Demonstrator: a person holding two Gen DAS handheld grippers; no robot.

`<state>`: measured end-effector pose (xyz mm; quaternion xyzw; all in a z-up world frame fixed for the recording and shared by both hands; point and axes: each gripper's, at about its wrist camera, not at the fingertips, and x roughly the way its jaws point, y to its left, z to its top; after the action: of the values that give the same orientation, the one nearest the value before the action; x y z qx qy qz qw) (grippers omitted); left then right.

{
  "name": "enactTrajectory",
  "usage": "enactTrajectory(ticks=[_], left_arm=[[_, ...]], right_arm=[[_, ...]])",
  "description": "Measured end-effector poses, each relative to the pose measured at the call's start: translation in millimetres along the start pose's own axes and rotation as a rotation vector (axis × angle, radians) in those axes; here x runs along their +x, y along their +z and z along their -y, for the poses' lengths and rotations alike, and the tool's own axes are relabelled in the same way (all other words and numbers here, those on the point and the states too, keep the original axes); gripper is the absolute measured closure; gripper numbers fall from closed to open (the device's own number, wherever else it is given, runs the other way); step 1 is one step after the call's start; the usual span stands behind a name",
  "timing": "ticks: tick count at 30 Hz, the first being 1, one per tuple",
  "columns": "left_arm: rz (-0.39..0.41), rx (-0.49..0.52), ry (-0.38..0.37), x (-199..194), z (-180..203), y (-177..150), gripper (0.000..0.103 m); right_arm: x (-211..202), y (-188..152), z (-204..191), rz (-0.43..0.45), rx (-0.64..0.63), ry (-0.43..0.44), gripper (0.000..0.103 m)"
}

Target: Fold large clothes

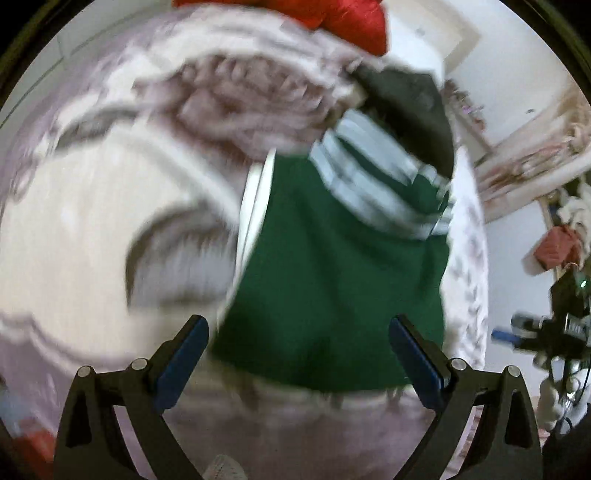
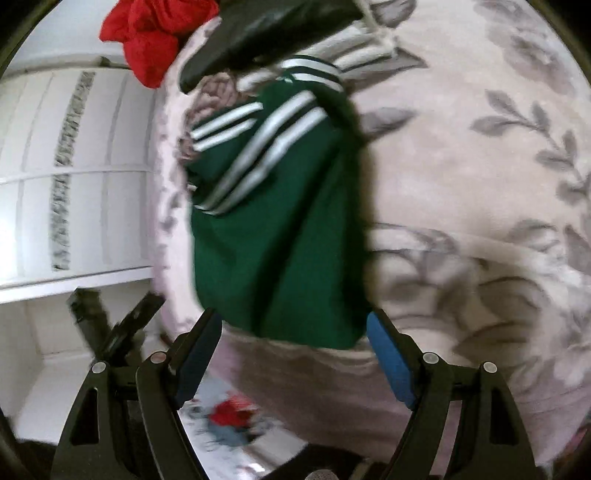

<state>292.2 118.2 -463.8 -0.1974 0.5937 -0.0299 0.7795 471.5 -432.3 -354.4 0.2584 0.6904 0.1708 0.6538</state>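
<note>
A green garment (image 1: 332, 280) with white stripes lies folded on the pale floral bedspread (image 1: 92, 221). It also shows in the right wrist view (image 2: 280, 240), on the same bedspread (image 2: 480, 166). My left gripper (image 1: 297, 332) is open and empty, just in front of the garment's near edge. My right gripper (image 2: 293, 325) is open and empty, its jaws on either side of the garment's near edge without gripping it. The left wrist view is blurred by motion.
A black garment (image 2: 266, 26), a red garment (image 2: 151, 33) and a knitted grey-pink piece (image 1: 251, 99) lie beyond the green one. A white wardrobe (image 2: 74, 184) stands left of the bed. The other gripper (image 1: 546, 328) shows at the right.
</note>
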Motion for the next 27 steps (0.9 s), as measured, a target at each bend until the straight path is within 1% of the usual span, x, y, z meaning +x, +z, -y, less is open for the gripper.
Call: enactTrajectory(ticks=[1,2,3,4,5,6,7,8,9,10,12,13,14,15,16,17,18,19,20,21,22,23,24,26,27], left_arm=[[-0.013,-0.008,0.031,7.0,0.9,-9.8,0.003],[-0.002,-0.003,0.077,17.6,3.3,-18.3,0.003],[0.009,0.002,0.107,20.6,6.0,-21.6,0.003],[0.023,0.010,0.163,31.4,10.0,-22.5,0.003],[0.033,0.013,0.183,39.1,12.8,-20.1,0.003],[0.045,0.011,0.199,44.7,15.0,-14.7,0.003],[0.059,0.008,0.218,49.8,17.2,-7.8,0.003],[0.072,0.013,0.240,53.8,19.1,-1.8,0.003],[0.086,0.027,0.276,60.2,20.5,6.5,0.003],[0.093,0.029,0.303,65.6,18.3,12.1,0.003],[0.083,0.000,0.306,75.7,8.9,18.9,0.003],[0.078,-0.028,0.293,80.2,1.5,21.4,0.002],[0.074,-0.060,0.279,81.2,-6.2,22.6,0.001],[0.071,-0.080,0.271,79.2,-9.7,21.9,0.001],[0.076,-0.098,0.269,75.7,-12.2,19.3,0.001],[0.090,-0.104,0.279,70.9,-14.2,14.6,0.001],[0.093,-0.110,0.284,68.7,-15.0,9.9,0.001],[0.094,-0.117,0.282,67.9,-15.5,6.3,0.001],[0.097,-0.140,0.272,67.8,-17.4,0.0,0.001],[0.100,-0.151,0.269,67.4,-16.8,-3.8,0.001],[0.106,-0.171,0.264,69.2,-18.0,-7.8,0.001],[0.110,-0.182,0.261,70.6,-18.0,-8.7,0.001],[0.115,-0.195,0.259,72.8,-18.9,-9.9,0.001],[0.121,-0.206,0.260,75.1,-18.9,-9.5,0.001],[0.126,-0.204,0.260,75.7,-18.0,-9.4,0.001]], right_arm=[[4.4,1.3,-3.5,-0.003,-0.037,-0.035,0.020],[15.6,9.6,0.0,-0.004,-0.058,-0.053,0.020],[27.4,21.4,-9.3,-0.010,-0.106,-0.060,0.020],[42.0,33.1,-21.1,-0.029,-0.143,-0.052,0.020],[56.9,46.4,-32.5,-0.059,-0.171,-0.040,0.022],[76.2,63.8,-44.5,-0.102,-0.180,-0.030,0.035],[96.0,79.0,-50.9,-0.133,-0.184,-0.016,0.045],[112.5,95.3,-57.4,-0.150,-0.188,-0.008,0.057],[121.1,106.9,-62.9,-0.141,-0.187,-0.020,0.057],[136.3,131.4,-72.1,-0.092,-0.193,-0.052,0.057],[141.9,156.3,-77.7,-0.003,-0.175,-0.048,0.057],[144.2,169.4,-76.3,-0.003,-0.141,-0.039,0.056],[138.7,171.8,-74.5,-0.007,-0.120,-0.015,0.053],[127.8,169.3,-71.8,-0.001,-0.122,0.008,0.042],[113.1,163.1,-67.4,0.012,-0.140,0.017,0.035],[96.3,154.8,-59.3,0.028,-0.156,0.012,0.026],[85.0,147.0,-50.8,0.040,-0.166,0.003,0.024],[66.8,134.6,-32.5,0.059,-0.192,-0.030,0.022],[60.9,126.1,-15.5,0.061,-0.198,-0.051,0.016],[62.5,119.2,4.1,0.035,-0.191,-0.066,0.015],[72.4,115.1,24.2,-0.014,-0.170,-0.059,0.015],[89.0,113.3,44.3,-0.072,-0.134,-0.017,0.015],[105.8,112.8,63.0,-0.132,-0.096,0.057,0.015],[139.2,114.8,78.4,-0.210,-0.057,0.139,0.015],[163.7,117.2,80.9,-0.252,-0.061,0.220,0.015]])
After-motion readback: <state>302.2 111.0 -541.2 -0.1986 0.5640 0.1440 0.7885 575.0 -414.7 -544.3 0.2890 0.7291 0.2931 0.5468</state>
